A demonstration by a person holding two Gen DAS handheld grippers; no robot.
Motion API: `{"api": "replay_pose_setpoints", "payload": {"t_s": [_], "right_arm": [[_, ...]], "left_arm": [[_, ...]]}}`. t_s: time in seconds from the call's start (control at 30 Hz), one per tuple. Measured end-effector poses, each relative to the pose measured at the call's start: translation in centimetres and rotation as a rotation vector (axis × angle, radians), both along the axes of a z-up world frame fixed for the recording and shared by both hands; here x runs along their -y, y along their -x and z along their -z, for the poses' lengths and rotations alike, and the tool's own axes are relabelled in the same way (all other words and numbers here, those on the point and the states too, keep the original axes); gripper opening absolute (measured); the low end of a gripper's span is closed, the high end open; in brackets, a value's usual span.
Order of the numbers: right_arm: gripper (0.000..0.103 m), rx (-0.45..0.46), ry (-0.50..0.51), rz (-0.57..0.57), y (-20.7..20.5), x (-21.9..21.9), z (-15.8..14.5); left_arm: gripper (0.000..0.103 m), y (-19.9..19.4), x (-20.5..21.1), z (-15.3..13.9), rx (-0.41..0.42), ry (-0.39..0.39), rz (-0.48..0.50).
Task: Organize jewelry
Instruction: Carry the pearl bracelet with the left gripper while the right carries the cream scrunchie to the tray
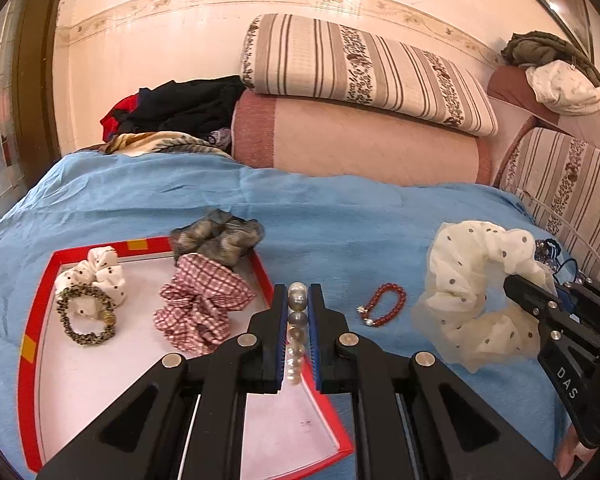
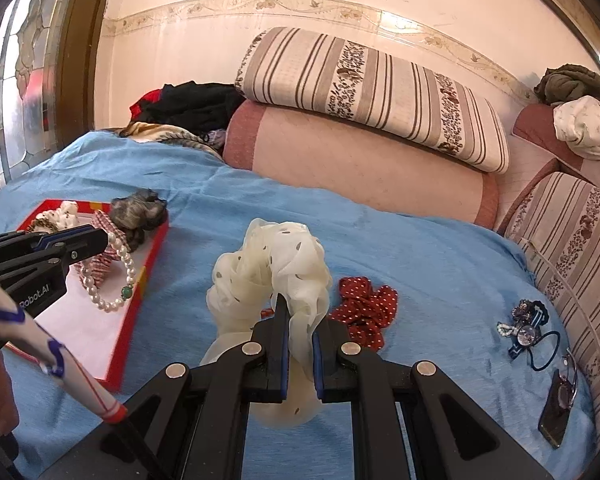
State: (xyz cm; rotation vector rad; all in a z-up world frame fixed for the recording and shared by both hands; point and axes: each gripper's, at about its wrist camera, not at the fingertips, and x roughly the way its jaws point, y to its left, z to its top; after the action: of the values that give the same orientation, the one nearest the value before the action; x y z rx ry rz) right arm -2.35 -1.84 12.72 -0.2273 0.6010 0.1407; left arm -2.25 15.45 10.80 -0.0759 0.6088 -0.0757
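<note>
Red-rimmed tray [image 1: 36,304] already held four scrunchies: checked [image 1: 202,306], grey furry [image 1: 218,236], spotted white [image 1: 100,274], leopard band [image 1: 86,314]. Left gripper [image 1: 298,292] was clamped on a glossy pearl bracelet [image 2: 112,272], hung over the tray. Right gripper [image 2: 300,320] pinched a sheer cream dotted scrunchie [image 2: 272,268], lifted above the blue sheet [image 1: 300,208]. Left to sort: red bead bracelet [image 1: 384,304] just right of the left gripper, red dotted scrunchie [image 2: 364,308] beyond the right one.

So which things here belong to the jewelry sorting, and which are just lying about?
Job:
red tray
pearl bracelet in left gripper
cream dotted scrunchie in right gripper
red bead bracelet
red dotted scrunchie
checked scrunchie

Lying about:
striped cushion
dark clothes
phone
</note>
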Motion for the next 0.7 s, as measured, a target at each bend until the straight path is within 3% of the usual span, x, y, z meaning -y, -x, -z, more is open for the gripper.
{"api": "replay_pose_setpoints", "payload": {"t_s": [0.7], "right_arm": [[0.010,0.018,-0.091,-0.122,1.8,-5.7,-2.3]], "left_arm": [[0.009,1.7,-6.4,-1.1,0.026,0.028,-0.102]]}}
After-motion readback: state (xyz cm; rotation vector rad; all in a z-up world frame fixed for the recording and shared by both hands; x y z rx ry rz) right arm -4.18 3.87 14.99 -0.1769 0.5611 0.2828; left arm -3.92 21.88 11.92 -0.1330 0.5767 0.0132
